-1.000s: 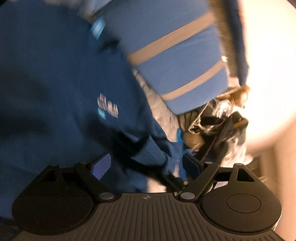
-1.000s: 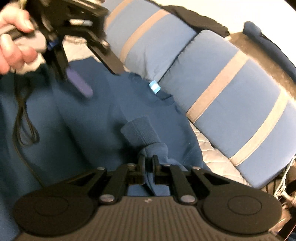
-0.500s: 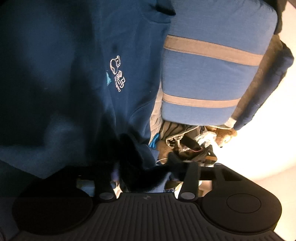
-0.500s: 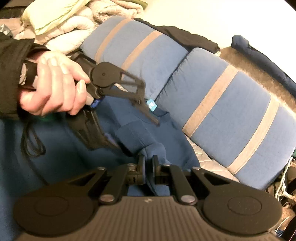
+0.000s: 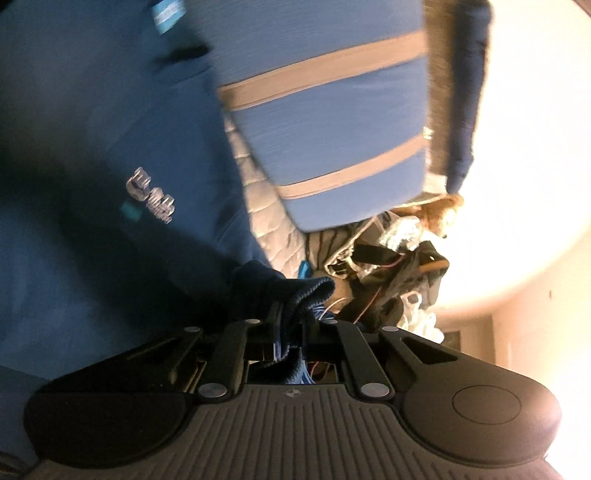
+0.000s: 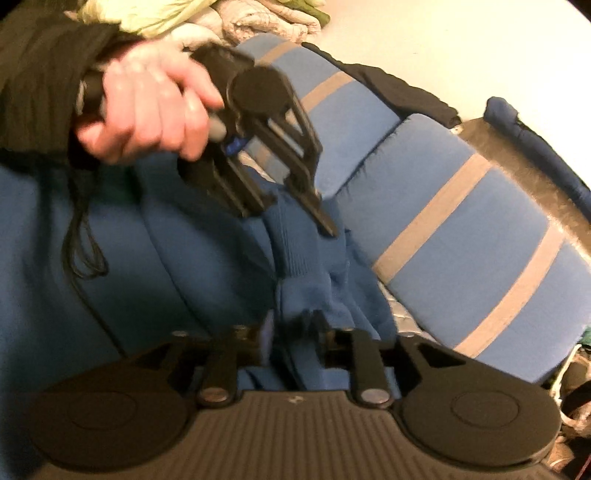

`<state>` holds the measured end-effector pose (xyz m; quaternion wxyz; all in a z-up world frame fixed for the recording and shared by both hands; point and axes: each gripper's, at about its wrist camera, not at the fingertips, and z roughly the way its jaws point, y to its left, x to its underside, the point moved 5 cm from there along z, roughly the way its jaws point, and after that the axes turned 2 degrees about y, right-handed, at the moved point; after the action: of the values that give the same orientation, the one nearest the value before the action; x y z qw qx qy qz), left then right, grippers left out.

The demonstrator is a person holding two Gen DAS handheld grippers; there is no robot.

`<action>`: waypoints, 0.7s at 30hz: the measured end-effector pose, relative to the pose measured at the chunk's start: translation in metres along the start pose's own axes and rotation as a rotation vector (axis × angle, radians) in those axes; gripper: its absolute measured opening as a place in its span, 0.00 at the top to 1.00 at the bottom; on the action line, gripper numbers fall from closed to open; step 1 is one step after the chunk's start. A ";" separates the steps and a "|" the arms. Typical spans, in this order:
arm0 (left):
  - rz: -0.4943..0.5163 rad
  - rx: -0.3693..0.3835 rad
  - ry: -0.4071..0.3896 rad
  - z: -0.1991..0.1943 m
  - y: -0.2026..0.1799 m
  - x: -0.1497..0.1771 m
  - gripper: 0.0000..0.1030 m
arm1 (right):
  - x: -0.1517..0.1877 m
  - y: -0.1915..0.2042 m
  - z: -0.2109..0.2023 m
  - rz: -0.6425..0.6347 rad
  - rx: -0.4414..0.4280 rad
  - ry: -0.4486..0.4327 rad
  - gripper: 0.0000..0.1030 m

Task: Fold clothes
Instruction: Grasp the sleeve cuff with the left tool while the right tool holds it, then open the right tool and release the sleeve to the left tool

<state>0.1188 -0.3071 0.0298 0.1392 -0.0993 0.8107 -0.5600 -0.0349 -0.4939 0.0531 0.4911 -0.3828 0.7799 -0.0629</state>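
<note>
A dark blue sweatshirt (image 5: 110, 147) with a small chest logo (image 5: 151, 199) lies spread on a sofa. My left gripper (image 5: 290, 332) has its jaws closing, and they pinch the ribbed sleeve cuff (image 5: 295, 288). In the right wrist view a hand (image 6: 147, 110) holds that left gripper (image 6: 295, 218) with its tips on the cuff (image 6: 295, 251), just above my right gripper (image 6: 291, 332). The right jaws are opening and stand apart, with bunched sleeve fabric loose between them. The sweatshirt body (image 6: 184, 266) spreads to the left.
Blue cushions with tan stripes (image 6: 461, 251) lean along the sofa back beside the sweatshirt. A quilted cover (image 5: 266, 206) shows under them. Bags and clutter (image 5: 388, 266) sit past the sofa's end. Bedding (image 6: 221, 18) is piled behind. A black cable (image 6: 81, 251) hangs from the hand.
The left gripper came down onto the sleeve cuff and closed on it. The right gripper, shut on the sleeve before, has spread its jaws.
</note>
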 end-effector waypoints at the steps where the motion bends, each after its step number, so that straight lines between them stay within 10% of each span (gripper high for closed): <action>1: 0.018 0.001 -0.006 -0.003 -0.005 0.001 0.91 | 0.001 0.000 0.000 -0.006 0.022 0.001 0.36; 11: 0.180 -0.049 -0.013 0.000 -0.039 0.019 0.91 | -0.039 -0.006 -0.013 0.056 0.069 -0.118 0.30; 14: 0.169 -0.063 -0.020 -0.002 -0.040 0.020 0.92 | -0.048 0.002 -0.007 0.000 0.056 -0.121 0.84; 21: 0.120 -0.066 -0.021 -0.008 -0.033 0.014 0.96 | -0.047 0.021 -0.018 -0.135 0.049 -0.148 0.88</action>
<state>0.1032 -0.3161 0.0614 0.1776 -0.0608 0.8317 -0.5225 -0.0507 -0.4529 0.0861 0.5514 -0.4259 0.7121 -0.0863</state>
